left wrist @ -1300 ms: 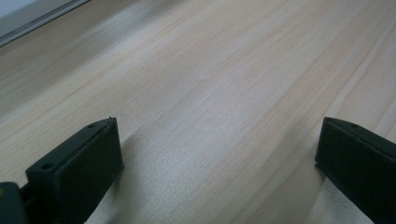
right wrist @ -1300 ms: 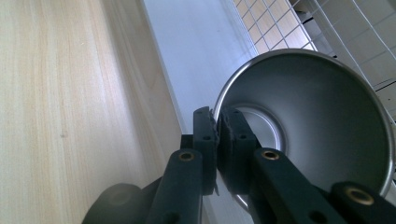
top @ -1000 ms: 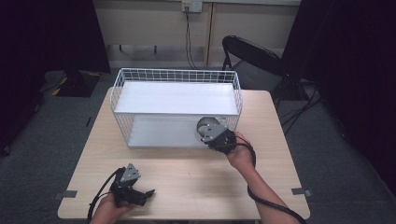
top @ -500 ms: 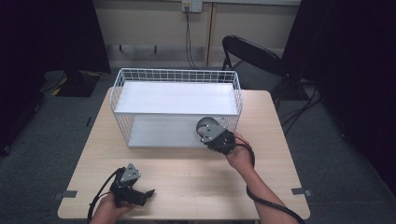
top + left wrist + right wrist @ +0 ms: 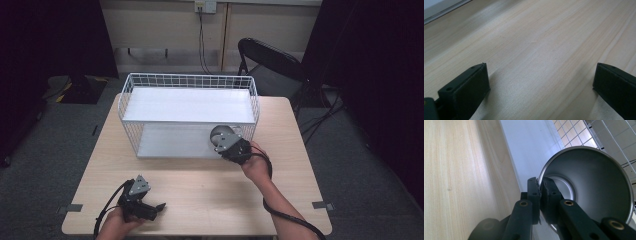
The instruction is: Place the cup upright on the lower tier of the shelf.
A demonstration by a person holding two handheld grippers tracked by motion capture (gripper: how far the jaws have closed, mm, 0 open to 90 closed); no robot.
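Steel cup (image 5: pixel 220 135) count: one, held at the front right of the wire rack (image 5: pixel 188 80) by the right hand-held gripper (image 5: pixel 226 144). High view first: compared with the frames from a second and half a second ago, nothing has shifted; both hands, the cup and the rack sit where they did. Judgement: the placing step is paused at the rack's open front, with the cup not yet set on the lower shelf (image 5: pixel 170 142) (release still to come). Counts here: one rack with two white shelves, one bench (image 5: pixel 210 185), two hand-held grippers, one folding chair (image 5: pixel 270 62) behind the bench. The left hand-held gripper (image 5: pixel 159 206) rests low at the near left of the bench, well apart from the rack.

Left gripper view: jaws spread wide, nothing between them, bare wood of the bench (image 5: pixel 536 50) beneath.

Right gripper view: jaws pressed together on the cup's (image 5: pixel 589 185) rim, one pad inside and one outside, pinching the thin wall. The cup lies tilted on its side, mouth toward the camera, over the white shelf (image 5: pixel 529 147), with the rack's wire grid (image 5: pixel 574 135) beyond. Whether the cup touches the shelf I cannot tell.
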